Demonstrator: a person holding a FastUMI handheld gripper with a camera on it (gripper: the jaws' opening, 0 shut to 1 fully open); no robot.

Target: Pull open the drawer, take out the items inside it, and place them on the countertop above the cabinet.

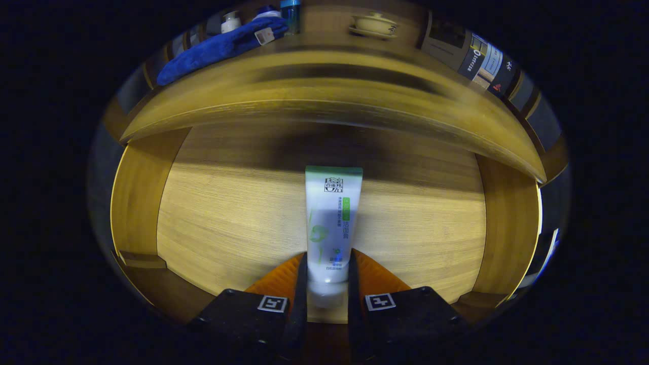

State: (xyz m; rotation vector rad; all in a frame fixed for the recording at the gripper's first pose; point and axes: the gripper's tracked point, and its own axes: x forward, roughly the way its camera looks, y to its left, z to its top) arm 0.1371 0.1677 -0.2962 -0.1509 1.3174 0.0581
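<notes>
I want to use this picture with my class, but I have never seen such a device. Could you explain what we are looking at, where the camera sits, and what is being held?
The camera rides on a hand-held gripper and looks forward along its two fingers, the dark shapes at the bottom. The lens bends straight edges into curves. Below is an open wooden drawer. The fingers are closed on the cap end of a white tube with a green end, which points away over the drawer floor. Beyond the drawer is the countertop, holding a blue cloth, a lidded cup on a saucer and some bottles.
</notes>
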